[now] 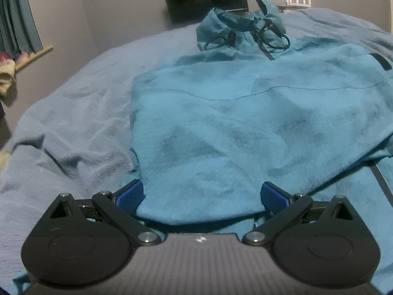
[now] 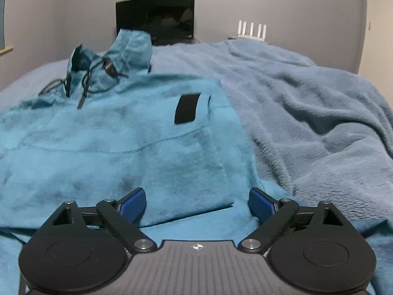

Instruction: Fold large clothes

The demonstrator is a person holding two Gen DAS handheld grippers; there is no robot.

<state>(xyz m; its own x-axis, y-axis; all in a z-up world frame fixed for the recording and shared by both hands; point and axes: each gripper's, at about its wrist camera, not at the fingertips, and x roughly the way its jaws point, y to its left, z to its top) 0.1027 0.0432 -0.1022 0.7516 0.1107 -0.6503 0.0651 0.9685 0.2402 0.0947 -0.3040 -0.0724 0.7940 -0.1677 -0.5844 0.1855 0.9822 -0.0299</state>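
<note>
A bed [image 2: 307,113] is covered by a blue blanket; a dark monitor [image 2: 157,17] is set against the grey wall [image 2: 282,2] at 12 o'clock; teal curtains [image 1: 14,17] are hung at 10 o'clock.

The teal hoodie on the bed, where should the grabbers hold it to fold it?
Best guess: grip the teal hoodie by its near bottom hem, one corner each, coming in low from the near side. That edge lies flat and loose right between the open fingers of the left gripper and right gripper. The bunched hood with its cords is lumpy and far away.

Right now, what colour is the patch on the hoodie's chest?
Black, on the teal hoodie; the patch shows best in the right wrist view.
</note>
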